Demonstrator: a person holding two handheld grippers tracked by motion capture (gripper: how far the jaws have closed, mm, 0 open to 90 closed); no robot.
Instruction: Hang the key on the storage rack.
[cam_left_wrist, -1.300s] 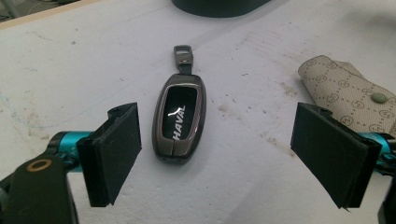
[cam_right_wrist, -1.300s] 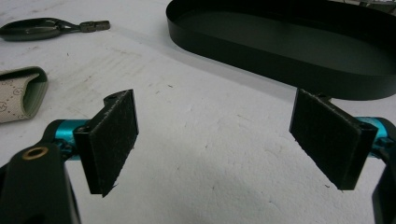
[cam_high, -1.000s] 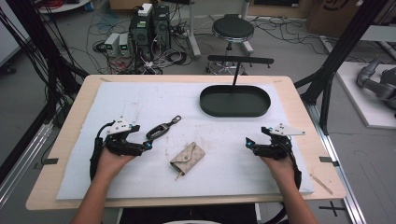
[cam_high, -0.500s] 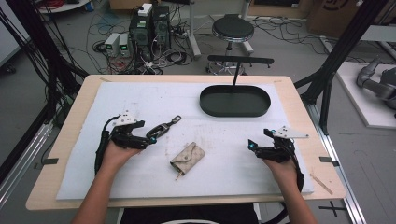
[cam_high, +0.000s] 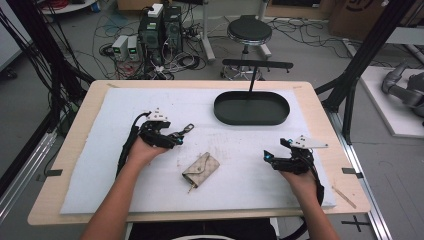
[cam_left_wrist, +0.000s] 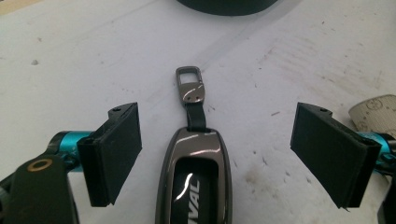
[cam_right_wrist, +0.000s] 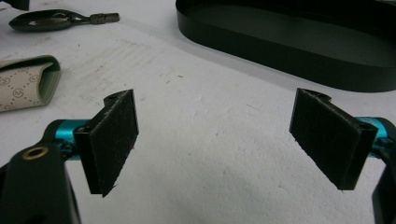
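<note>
Your left hand-held gripper (cam_left_wrist: 217, 154) stands released astride the key fob (cam_left_wrist: 194, 179); lower it squarely, clench mid-body. Right hand-held gripper (cam_right_wrist: 233, 140) idles released, probably clear.

Key fob (cam_left_wrist: 194, 179) glossy dark metal; pouch (cam_high: 201, 169) patterned cloth; tray (cam_right_wrist: 299, 37) matt black.
</note>
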